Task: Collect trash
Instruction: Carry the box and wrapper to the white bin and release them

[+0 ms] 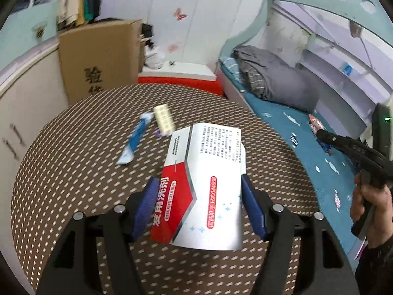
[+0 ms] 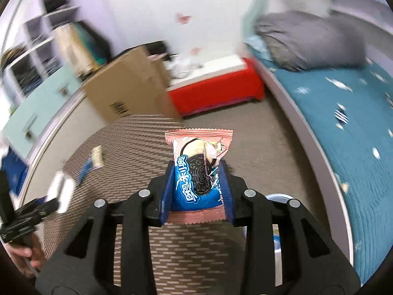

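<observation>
Left wrist: left hand-held gripper (image 1: 199, 184) seemingly clamping medicine box (image 1: 203, 184); right (image 2: 197, 169) gripping Oreo wrapper (image 2: 196, 169)

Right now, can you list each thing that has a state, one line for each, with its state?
Left tool: shut on the red and white box.
Red and white box: held above the round table, tilted.
Right tool: shut on the cookie packet.
Cookie packet: torn open at one side, held upright.
Blue wrapper: lying flat on the round table.
Pill sheet: lying on the table beside the blue wrapper.
Cardboard box: standing on the floor.

Motion-blurred wrappers (image 2: 92, 161) on the table (image 2: 137, 142); white bin (image 2: 280, 198) behind the right gripper (image 2: 197, 179).
</observation>
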Available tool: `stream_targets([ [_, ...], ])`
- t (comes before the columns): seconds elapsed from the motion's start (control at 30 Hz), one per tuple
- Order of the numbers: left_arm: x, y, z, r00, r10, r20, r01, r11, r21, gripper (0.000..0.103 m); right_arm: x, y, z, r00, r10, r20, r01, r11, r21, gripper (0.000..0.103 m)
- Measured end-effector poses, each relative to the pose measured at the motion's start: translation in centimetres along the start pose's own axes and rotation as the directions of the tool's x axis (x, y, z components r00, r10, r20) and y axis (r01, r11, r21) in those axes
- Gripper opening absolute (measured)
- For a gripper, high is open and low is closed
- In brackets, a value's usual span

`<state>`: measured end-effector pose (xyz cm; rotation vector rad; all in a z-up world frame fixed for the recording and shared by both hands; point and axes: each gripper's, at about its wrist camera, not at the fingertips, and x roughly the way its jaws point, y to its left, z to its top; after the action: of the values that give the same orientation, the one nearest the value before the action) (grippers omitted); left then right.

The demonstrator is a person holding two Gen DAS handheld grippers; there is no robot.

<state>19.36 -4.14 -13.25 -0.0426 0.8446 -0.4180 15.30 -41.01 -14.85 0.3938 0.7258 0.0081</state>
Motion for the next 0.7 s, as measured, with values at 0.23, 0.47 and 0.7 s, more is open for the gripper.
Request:
stream_targets([
  [0.23, 1.7, -5.6, 1.7, 0.999, -0.048, -0.014, 0.049, 0.993, 0.107, 0.065, 6.5, -11.2, -3.8, 0.982, -0.084, -0.167, 0.117, 0.973, 0.197, 0.034],
  [0.47, 3.4, -10.0, 2.6, 0.996, -0.078, -0.036, 0.083, 0.979, 0.188, 0.065, 12.6, -17.4, -7.6, 0.961, -0.062, -0.269, 0.156, 0.926, 0.343, 0.046],
  [0.7, 6.9, -14.9, 3.9, 0.988, -0.125, -0.089, 0.144, 0.957, 0.251, 0.066, 13.0, -21.8, -9.2, 0.967, -0.049, -0.25, 0.17, 0.855, 0.489, 0.083],
])
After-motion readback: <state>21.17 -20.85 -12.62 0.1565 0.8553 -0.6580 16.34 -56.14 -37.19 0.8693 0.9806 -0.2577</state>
